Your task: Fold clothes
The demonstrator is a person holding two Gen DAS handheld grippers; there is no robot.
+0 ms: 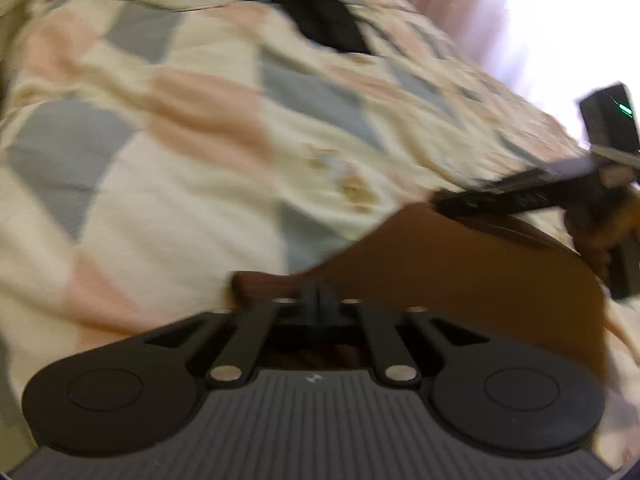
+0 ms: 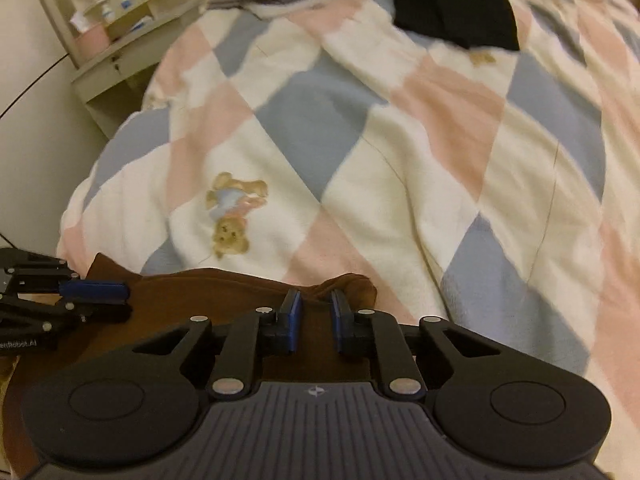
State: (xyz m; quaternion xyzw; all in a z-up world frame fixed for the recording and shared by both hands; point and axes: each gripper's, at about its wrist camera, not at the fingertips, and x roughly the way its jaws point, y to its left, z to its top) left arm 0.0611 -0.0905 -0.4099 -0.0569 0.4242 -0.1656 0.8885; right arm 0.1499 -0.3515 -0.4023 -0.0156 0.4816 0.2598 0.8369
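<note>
I am pinching the near edge of the brown garment [image 2: 224,300] lying on the checked quilt [image 2: 400,168], my left gripper [image 1: 318,292] clamped on one corner and my right gripper [image 2: 316,300] nearly together around a bunched fold, so I can probably lift the edge evenly.

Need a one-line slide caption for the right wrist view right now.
Right gripper pinches the brown garment's edge on a checked quilt, left gripper alongside.
</note>
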